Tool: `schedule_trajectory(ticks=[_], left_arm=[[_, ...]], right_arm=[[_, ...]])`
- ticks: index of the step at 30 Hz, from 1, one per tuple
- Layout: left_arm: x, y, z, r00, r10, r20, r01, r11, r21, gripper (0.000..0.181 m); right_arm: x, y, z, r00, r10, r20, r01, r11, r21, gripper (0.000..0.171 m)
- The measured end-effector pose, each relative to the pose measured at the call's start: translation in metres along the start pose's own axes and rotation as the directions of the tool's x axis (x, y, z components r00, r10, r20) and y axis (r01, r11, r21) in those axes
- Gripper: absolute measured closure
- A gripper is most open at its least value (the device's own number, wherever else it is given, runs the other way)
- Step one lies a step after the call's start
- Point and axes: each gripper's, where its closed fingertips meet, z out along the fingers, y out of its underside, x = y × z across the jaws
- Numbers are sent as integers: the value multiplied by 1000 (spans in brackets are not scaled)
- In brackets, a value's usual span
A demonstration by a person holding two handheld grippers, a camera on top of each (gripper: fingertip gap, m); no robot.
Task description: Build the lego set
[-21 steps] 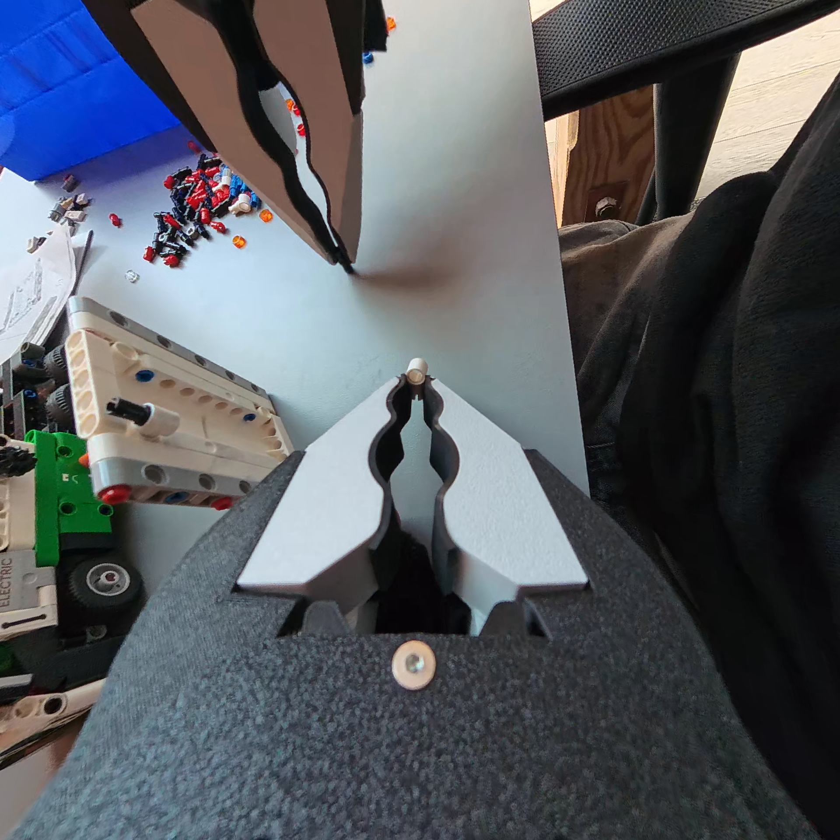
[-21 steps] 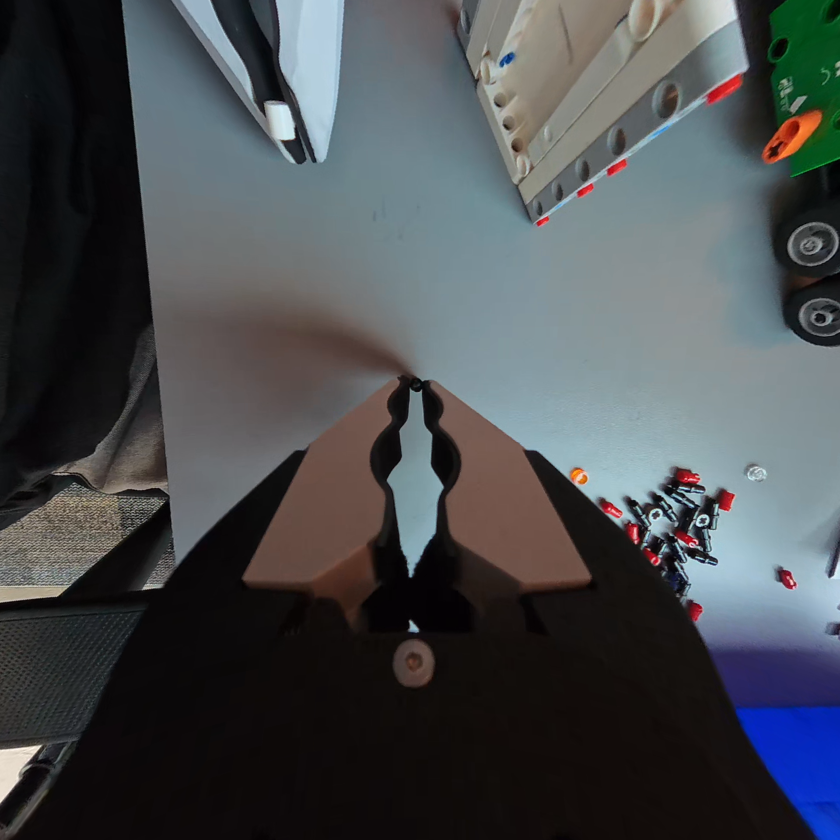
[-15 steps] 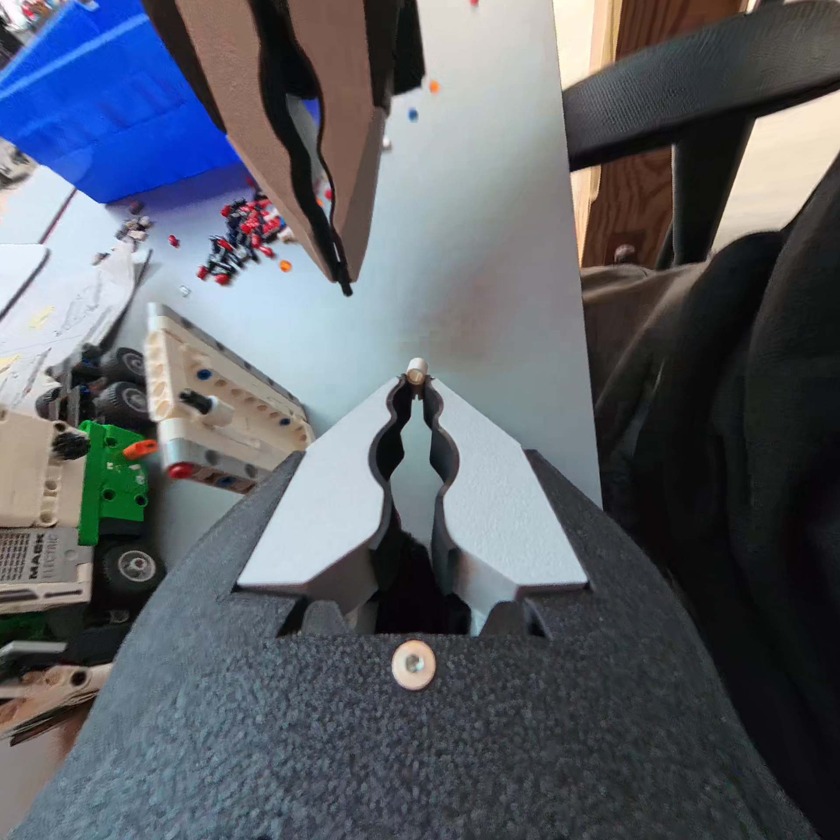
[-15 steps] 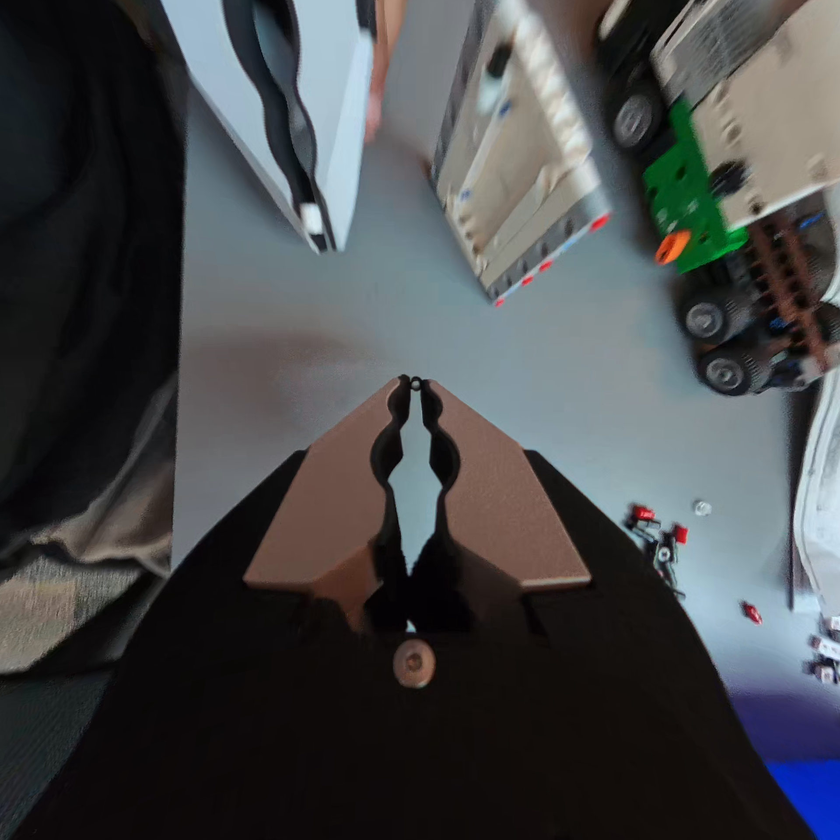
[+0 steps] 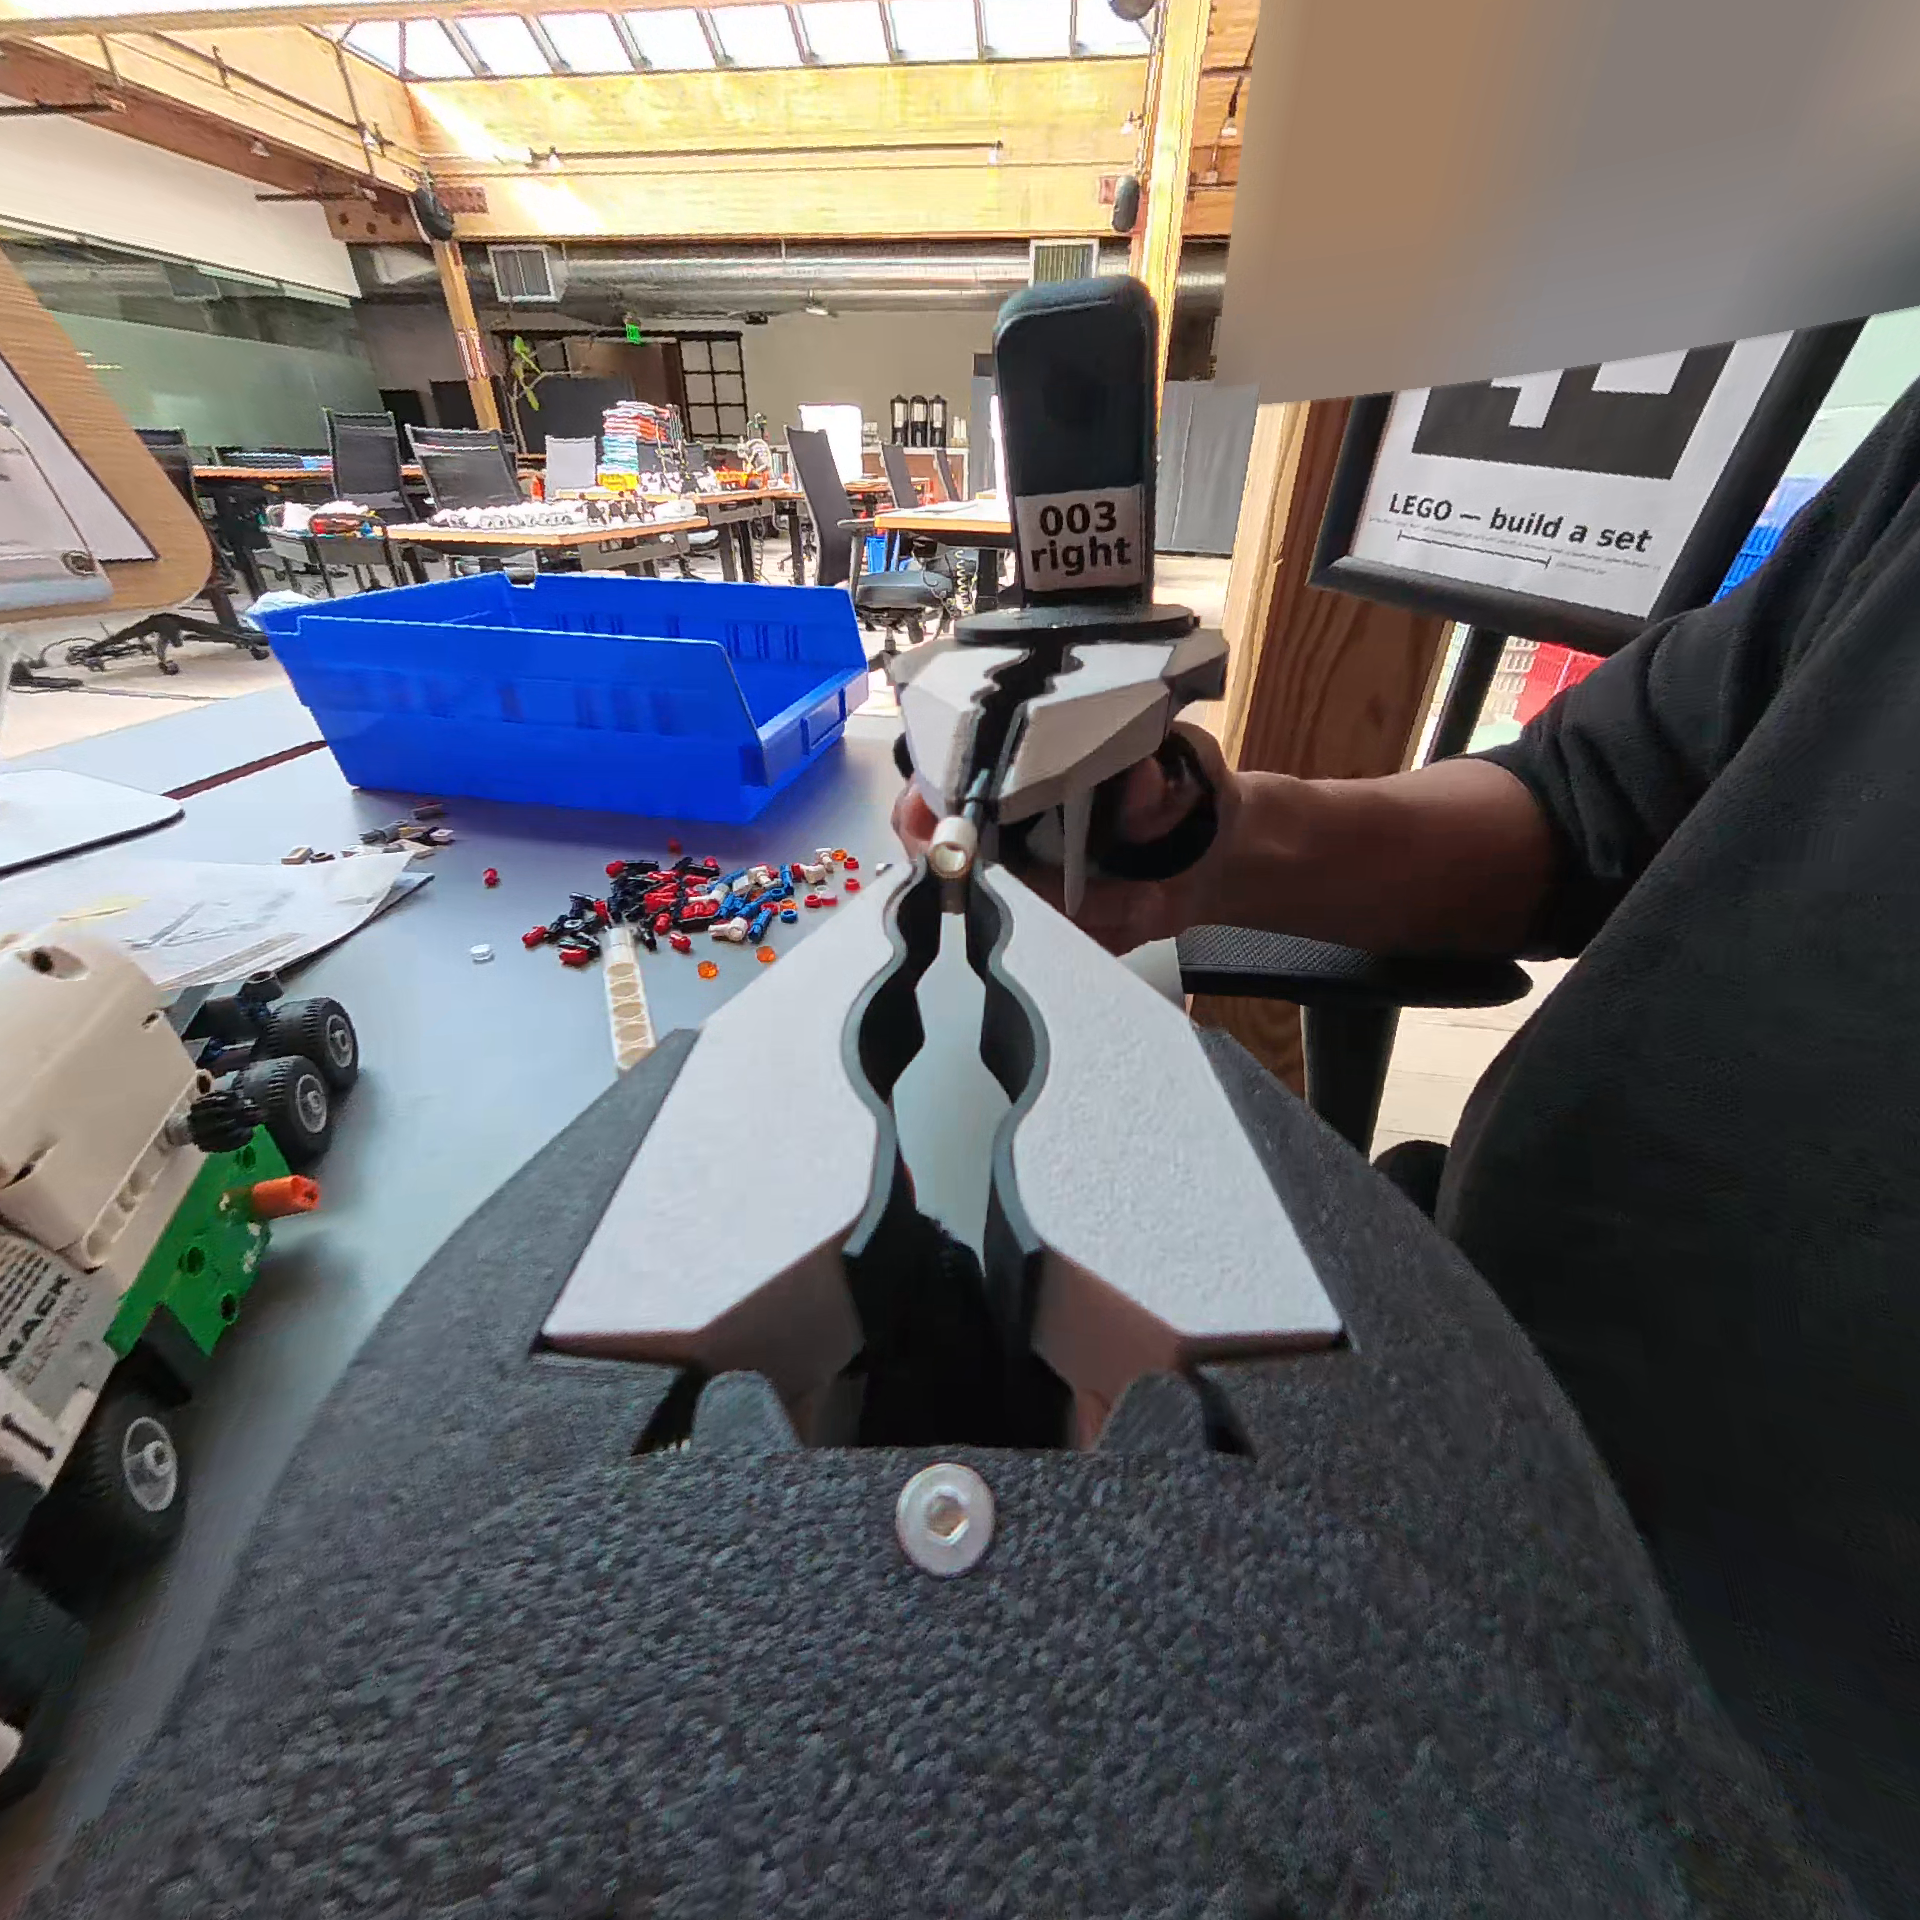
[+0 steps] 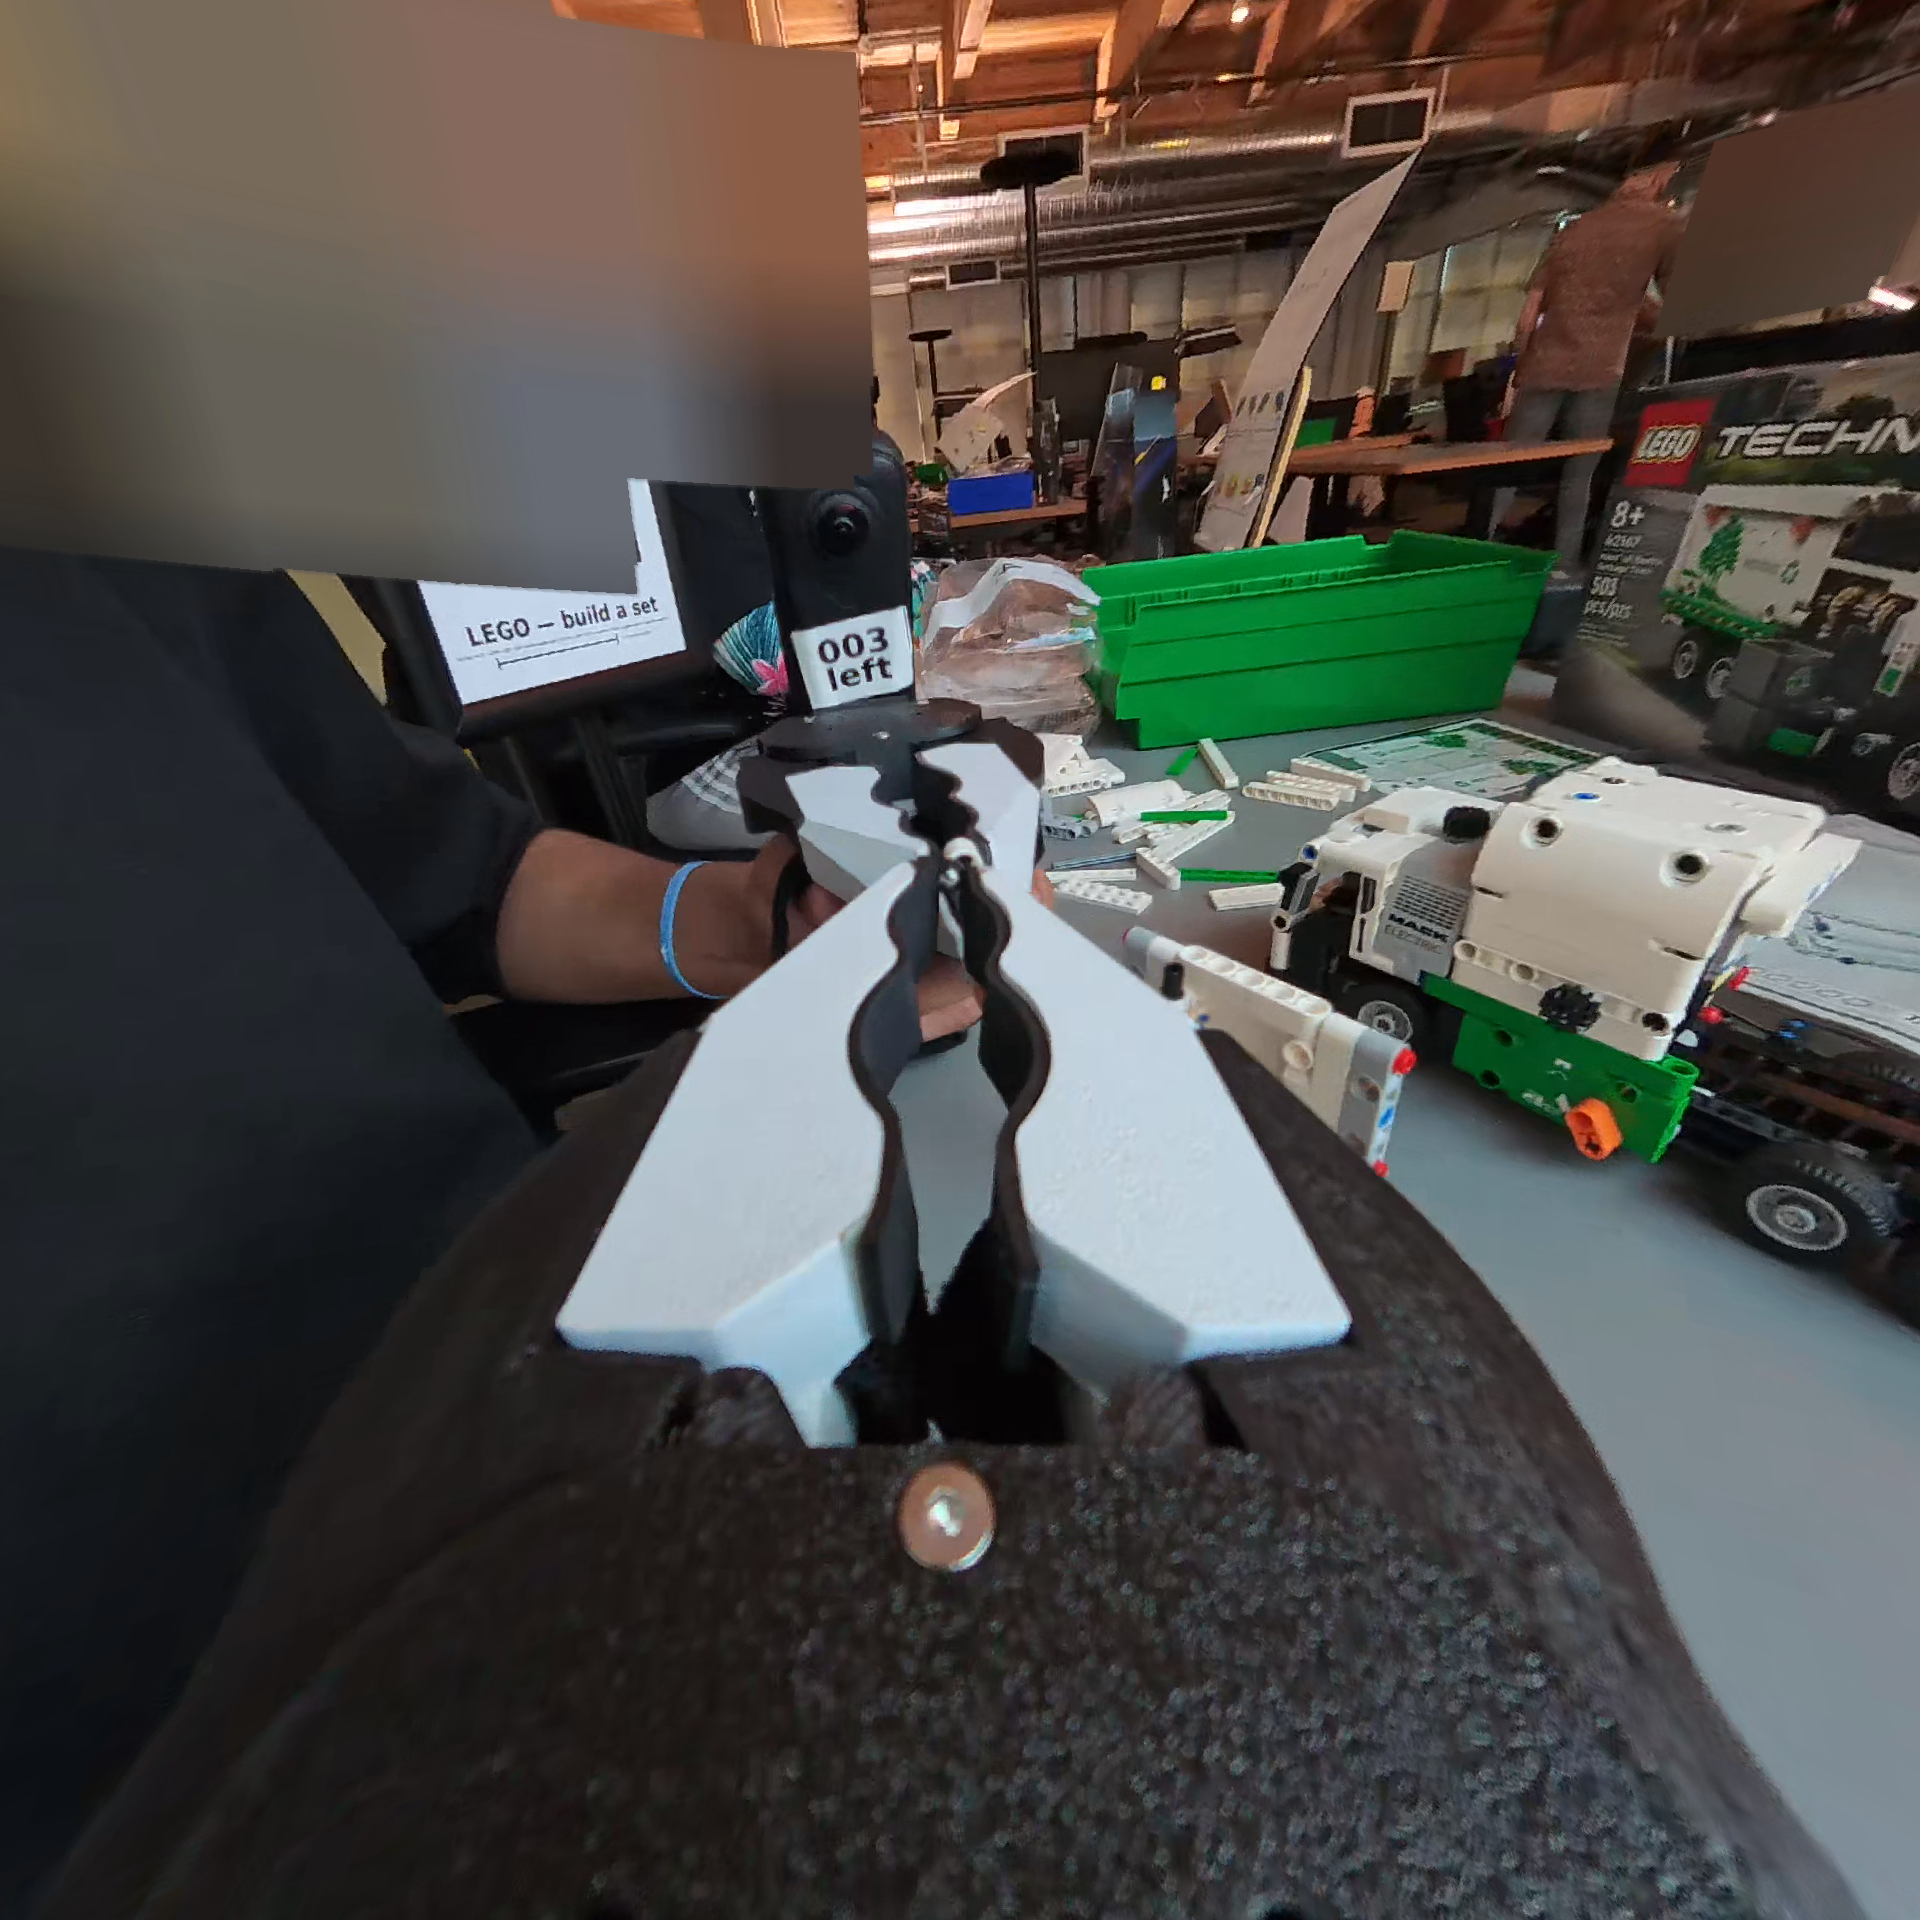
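1. The half-built truck [image 6: 1538, 935] stands on the grey table [image 6: 1558, 1351], well apart from both tools, with the white panel [image 6: 1288, 1018] just beside it. I judge the step in hand to be a mid-air join, so the model matters only afterward.
2. My left gripper [image 5: 948, 883] has its jaws closed on a small white sleeve [image 5: 950, 844] at the very tips. I hold this one steady and let the other do the travelling.
3. My right gripper [image 6: 951, 871] has its jaws closed on a thin black rod [image 5: 977, 805], and the two tools meet tip to tip above the table edge.
4. The rod's end sits right at the sleeve's opening; whether it is already inside, I cannot tell. I line the rod up along the sleeve's bore before pushing.
5. I push gently and straight, since both pieces are pinched by little and could twist or pop out.
6. If one drops, the heap of loose pins [image 5: 686, 904] would hide it.
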Motion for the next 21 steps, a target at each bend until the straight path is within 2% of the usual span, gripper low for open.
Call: schedule_trajectory(ticks=[11,16,21], left_arm=[[4,8,5,1000,8,-24,-9,998,-55,179],[3,18,5,1000,23,-21,-26,992,-125,179],[4,17,4,999,17,-32,-20,993,-119,179]], right_arm=[[1,7,-5,999,-46,-17,45,998,-39,168],[3,16,-5,997,75,35,-74,997,-30,168],[2,17,-5,988,136,66,-137,991,-1,168]])
